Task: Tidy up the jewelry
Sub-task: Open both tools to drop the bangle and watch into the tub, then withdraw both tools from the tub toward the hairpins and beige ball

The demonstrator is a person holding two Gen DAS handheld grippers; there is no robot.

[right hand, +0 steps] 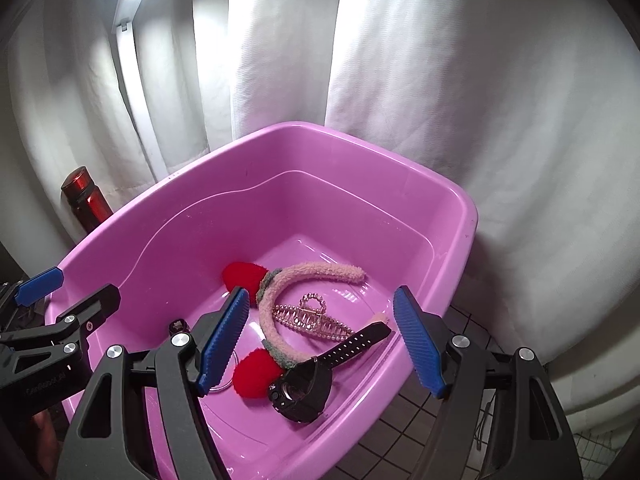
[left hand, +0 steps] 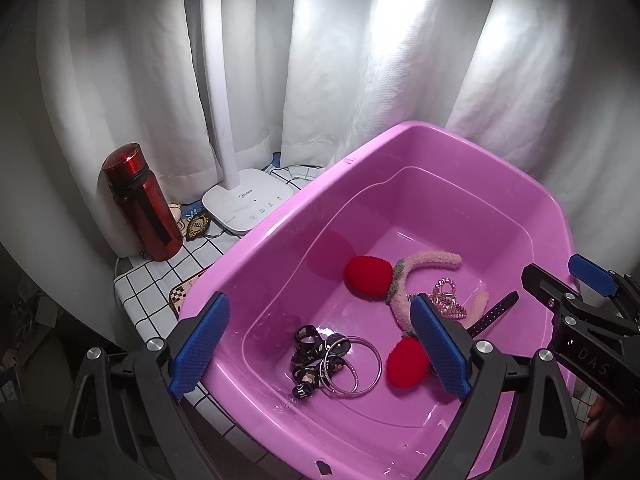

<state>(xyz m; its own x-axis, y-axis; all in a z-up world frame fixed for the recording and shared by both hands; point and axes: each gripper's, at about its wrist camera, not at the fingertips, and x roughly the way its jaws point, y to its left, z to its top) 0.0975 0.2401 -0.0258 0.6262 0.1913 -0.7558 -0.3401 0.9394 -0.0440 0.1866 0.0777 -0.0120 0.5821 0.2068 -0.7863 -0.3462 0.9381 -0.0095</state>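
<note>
A pink plastic tub (left hand: 288, 216) (right hand: 460, 208) holds the jewelry. Inside lie a fuzzy pink headband with two red pom-poms (left hand: 436, 260) (right hand: 316, 270), a sparkly crown hair claw (left hand: 448, 300) (right hand: 312, 318), a black watch (right hand: 304, 384) whose strap shows in the left wrist view (left hand: 496, 312), silver bangles (left hand: 356, 364) and a black patterned ribbon (left hand: 306, 356). My left gripper (left hand: 320, 348) is open and empty above the tub's near left part, over the bangles. My right gripper (right hand: 320, 340) is open and empty above the tub's near right part, over the watch.
A red bottle (left hand: 140, 204) (right hand: 86, 200), a white desk lamp (left hand: 248, 200) and a badge keychain (left hand: 198, 226) stand left of the tub on a white checked cloth (left hand: 140, 292). White curtains hang close behind. Dark tiled surface (right hand: 408, 428) lies right of the tub.
</note>
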